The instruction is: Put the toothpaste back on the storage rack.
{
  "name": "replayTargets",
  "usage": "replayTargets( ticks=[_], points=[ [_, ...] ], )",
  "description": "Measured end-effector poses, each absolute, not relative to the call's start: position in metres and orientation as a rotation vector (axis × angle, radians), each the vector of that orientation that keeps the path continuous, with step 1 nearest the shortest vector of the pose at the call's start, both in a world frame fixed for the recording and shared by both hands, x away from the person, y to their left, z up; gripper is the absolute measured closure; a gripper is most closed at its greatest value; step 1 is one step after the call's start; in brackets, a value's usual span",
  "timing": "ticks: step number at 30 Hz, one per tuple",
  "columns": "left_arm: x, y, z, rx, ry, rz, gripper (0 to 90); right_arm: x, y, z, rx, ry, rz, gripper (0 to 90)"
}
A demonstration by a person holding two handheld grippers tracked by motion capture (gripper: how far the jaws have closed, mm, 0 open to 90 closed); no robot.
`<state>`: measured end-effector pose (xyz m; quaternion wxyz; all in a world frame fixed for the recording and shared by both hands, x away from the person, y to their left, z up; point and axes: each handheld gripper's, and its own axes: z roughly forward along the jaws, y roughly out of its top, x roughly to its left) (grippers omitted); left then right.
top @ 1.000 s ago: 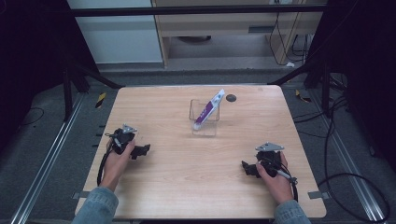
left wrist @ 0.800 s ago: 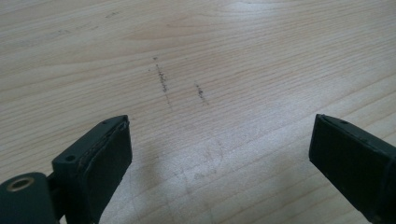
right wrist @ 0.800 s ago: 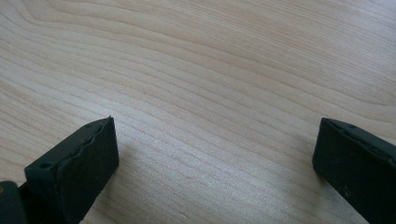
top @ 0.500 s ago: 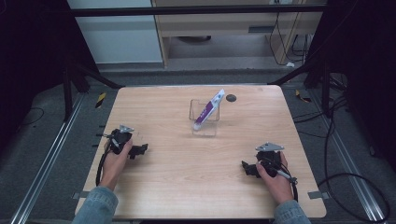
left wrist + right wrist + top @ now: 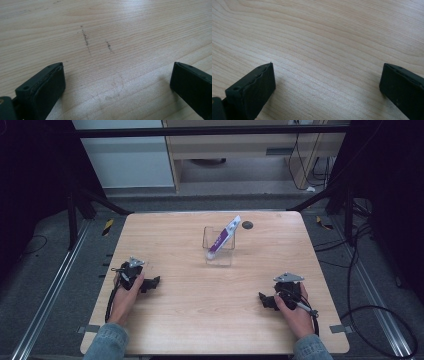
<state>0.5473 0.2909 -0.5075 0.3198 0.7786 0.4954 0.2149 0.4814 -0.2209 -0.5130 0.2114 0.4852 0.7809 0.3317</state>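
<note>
Pale wooden counter (image 5: 200,320) carries everything, set in a dark room. At its near left the left gripper (image 5: 150,284) rests on the wood; its jaws have just been opening and gape wide with nothing between them. Near right, the right gripper (image 5: 264,300) lies equally wide and empty. Well apart from both, toward the far edge, a clear plastic square cup (image 5: 220,251) holds a purple-and-white toothpaste tube (image 5: 223,236) leaning tilted. A careless reach could probably topple this light cup.
</note>
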Motion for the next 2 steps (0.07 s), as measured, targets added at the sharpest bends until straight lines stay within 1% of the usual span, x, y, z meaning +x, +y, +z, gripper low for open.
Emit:
replayTargets(
  ticks=[2],
  points=[
    [0.5467,0.2905,-0.5075,2.043,1.31,0.569,0.0,0.4812,-0.2206,-0.5128,1.35,2.17,0.922,0.7]
  ],
)
